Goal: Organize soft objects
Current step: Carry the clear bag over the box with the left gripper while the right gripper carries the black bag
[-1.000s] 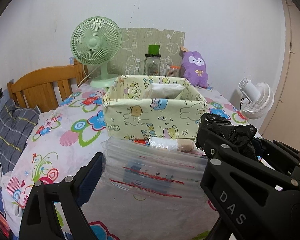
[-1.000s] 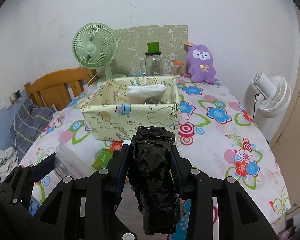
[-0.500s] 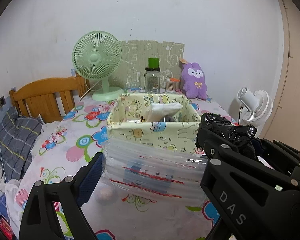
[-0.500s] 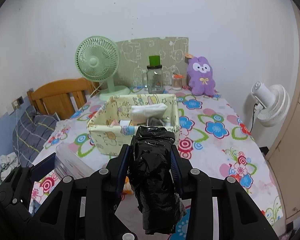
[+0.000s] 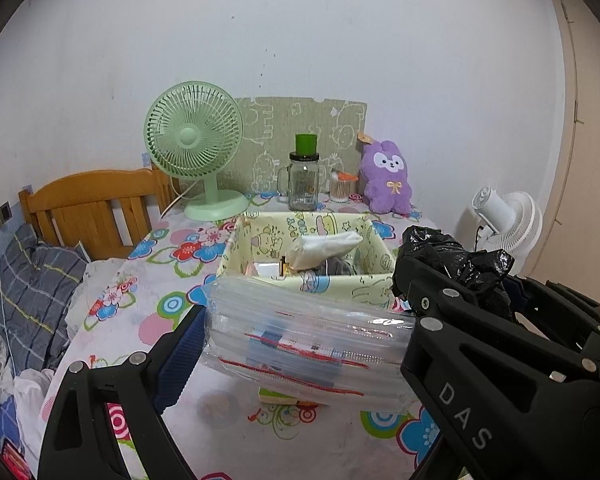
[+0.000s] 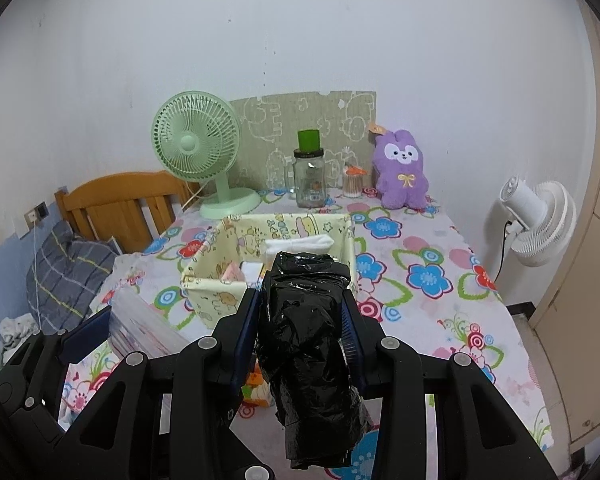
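Black plastic, a crumpled bag roll (image 6: pixel 306 344), is clamped between the blue pads of the right gripper (image 6: pixel 300 304), clear of the table. The left gripper (image 5: pixel 300 328) holds a clear stack of zip pouches (image 5: pixel 300 340) across its jaws; the left pad presses its edge, while the right finger is hidden behind the right gripper, so full closure cannot be told. The stack hangs above the floral tablecloth (image 6: pixel 420 280). Just beyond both grippers stands the yellow fabric basket (image 6: pixel 204 292), containing a white folded item (image 5: pixel 324 246). Behind it stand a green fan (image 5: pixel 196 152), a glass jar (image 5: pixel 304 184) and a purple plush (image 6: pixel 402 170).
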`<move>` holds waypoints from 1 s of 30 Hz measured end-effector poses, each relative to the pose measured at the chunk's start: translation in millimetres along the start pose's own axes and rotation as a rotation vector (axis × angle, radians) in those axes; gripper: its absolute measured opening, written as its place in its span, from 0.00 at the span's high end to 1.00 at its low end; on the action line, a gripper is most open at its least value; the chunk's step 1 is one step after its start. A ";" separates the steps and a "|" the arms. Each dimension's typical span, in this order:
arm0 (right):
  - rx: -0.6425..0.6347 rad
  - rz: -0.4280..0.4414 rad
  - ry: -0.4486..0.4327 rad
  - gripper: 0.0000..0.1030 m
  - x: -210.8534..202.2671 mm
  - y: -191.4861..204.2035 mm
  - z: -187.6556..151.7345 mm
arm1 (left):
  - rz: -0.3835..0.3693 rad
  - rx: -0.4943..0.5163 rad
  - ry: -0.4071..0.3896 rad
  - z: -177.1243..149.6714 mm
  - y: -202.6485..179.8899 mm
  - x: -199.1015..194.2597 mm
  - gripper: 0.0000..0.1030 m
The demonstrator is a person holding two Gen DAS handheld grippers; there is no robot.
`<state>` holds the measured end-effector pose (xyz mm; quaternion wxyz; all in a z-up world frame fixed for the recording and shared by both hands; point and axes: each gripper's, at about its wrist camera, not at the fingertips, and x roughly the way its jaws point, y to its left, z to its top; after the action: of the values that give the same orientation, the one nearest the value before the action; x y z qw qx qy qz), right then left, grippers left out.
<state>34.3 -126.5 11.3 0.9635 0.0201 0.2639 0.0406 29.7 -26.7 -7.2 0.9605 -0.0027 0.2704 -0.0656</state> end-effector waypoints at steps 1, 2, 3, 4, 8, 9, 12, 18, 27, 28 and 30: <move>0.000 0.001 -0.001 0.59 0.3 0.0 1.3 | 0.001 0.000 -0.002 2.1 0.3 -0.1 0.08; 0.000 0.001 -0.003 0.59 0.2 0.3 3.2 | 0.001 0.000 -0.003 3.2 0.8 -0.6 0.08; 0.000 0.002 -0.004 0.59 0.7 -0.1 4.7 | 0.002 0.001 -0.005 4.7 1.2 -0.7 0.08; 0.000 0.002 -0.006 0.59 1.1 0.0 6.2 | 0.001 0.002 -0.007 6.3 1.5 -0.4 0.08; 0.000 0.003 -0.009 0.59 4.8 0.0 11.5 | 0.002 0.004 -0.009 11.8 2.5 2.1 0.08; -0.001 0.003 -0.009 0.59 6.2 0.1 13.0 | 0.003 0.005 -0.010 13.4 2.7 3.1 0.08; -0.004 0.003 -0.009 0.59 11.1 0.5 17.4 | 0.003 0.004 -0.010 17.2 4.5 7.5 0.08; -0.008 0.006 -0.015 0.59 21.8 2.5 24.7 | 0.005 0.005 -0.017 24.4 8.8 17.2 0.08; -0.008 0.012 -0.016 0.59 35.7 4.5 34.7 | 0.011 0.004 -0.018 33.7 13.3 30.8 0.08; -0.008 0.013 -0.016 0.59 38.0 4.4 36.4 | 0.012 0.004 -0.018 34.9 13.6 32.7 0.08; -0.006 0.014 -0.016 0.59 42.7 4.1 39.6 | 0.013 0.006 -0.019 37.3 14.1 35.7 0.08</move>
<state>90.9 -119.3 23.9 0.9654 0.0192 0.2557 0.0482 81.0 -18.4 5.5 0.9634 0.0011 0.2611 -0.0601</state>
